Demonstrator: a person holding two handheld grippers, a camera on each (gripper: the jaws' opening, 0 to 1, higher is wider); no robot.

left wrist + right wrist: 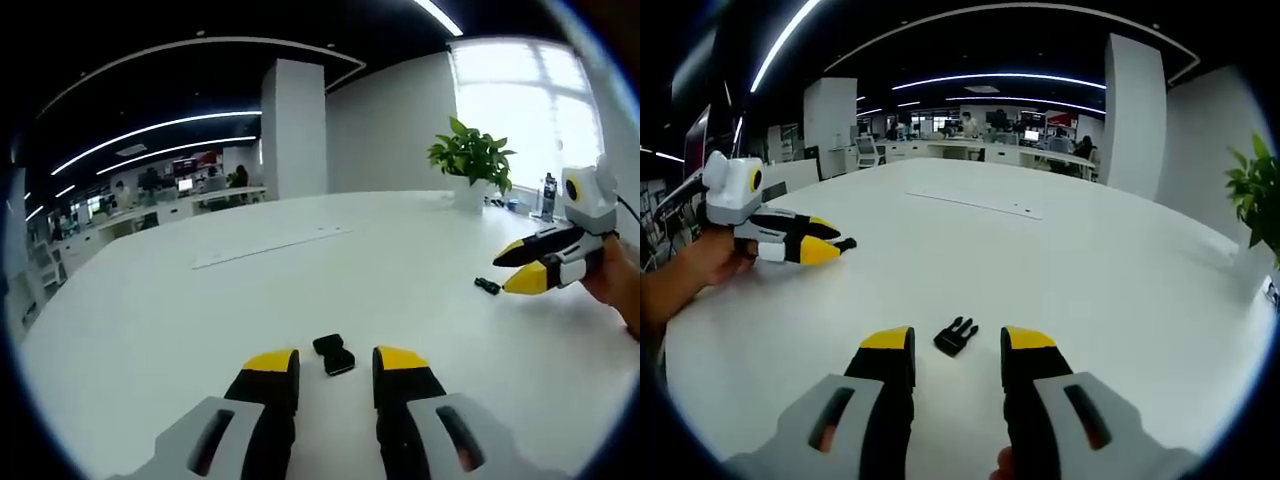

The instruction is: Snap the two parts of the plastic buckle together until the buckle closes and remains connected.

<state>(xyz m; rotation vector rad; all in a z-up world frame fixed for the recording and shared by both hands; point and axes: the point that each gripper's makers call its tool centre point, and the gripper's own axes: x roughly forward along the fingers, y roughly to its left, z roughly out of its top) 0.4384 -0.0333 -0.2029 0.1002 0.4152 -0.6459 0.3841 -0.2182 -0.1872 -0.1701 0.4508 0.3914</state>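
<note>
Both grippers sit wide open, holding nothing. Left gripper (335, 367) has the socket half of the buckle (334, 354) lying on the white worktop (300, 290) right between its jaws. Right gripper (955, 350) frames the pronged half (955, 336) likewise. Potted plant (472, 160) stands at the far edge.
</note>
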